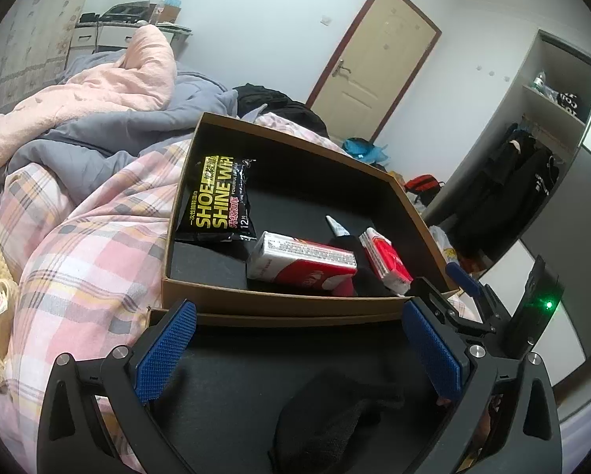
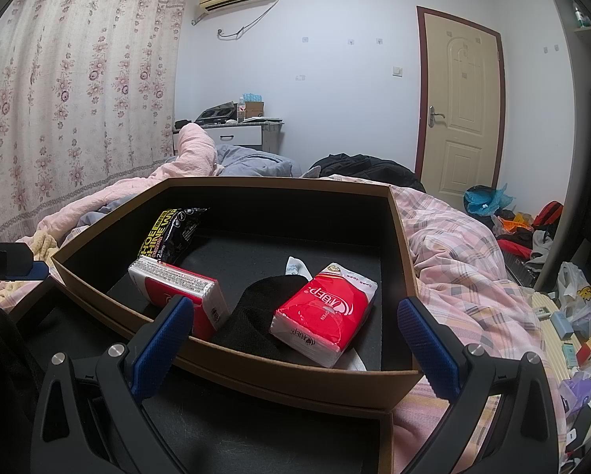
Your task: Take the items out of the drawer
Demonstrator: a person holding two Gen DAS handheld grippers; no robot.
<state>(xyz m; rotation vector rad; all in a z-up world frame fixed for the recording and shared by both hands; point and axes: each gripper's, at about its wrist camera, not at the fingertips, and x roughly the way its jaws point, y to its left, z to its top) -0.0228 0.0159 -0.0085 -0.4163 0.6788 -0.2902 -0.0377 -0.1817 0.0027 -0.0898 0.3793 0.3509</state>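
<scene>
Bed (image 2: 453,237) w/ pink plaid cover fills the scene, rumpled pink & grey quilts (image 1: 98,110) heaped behind. On it sits the drawer (image 2: 232,359), a brown cardboard tray w/ black lining, pulled out over a second black-lined tray (image 1: 256,375) nearest the cams. Left tongs (image 1: 299,351) hang over that near tray, blue pads spread wide, nothing between them; a black cloth lump (image 1: 334,426) lies below. Right tongs (image 2: 295,343) sit at the drawer's front wall, also spread wide & empty, left pad overlapping the front edge in view.

Inside the drawer: black shoe-shine wipes pack (image 2: 173,233) leans in the back left corner. Just in front, a red & white tissue pack (image 2: 181,296) on its side. To its right a black sock (image 2: 256,316), bunched, touching both packs. On the sock's right, second red tissue pack (image 2: 323,316), tilted, near the front wall. Small white tube (image 1: 336,227) pokes out behind the sock.
</scene>
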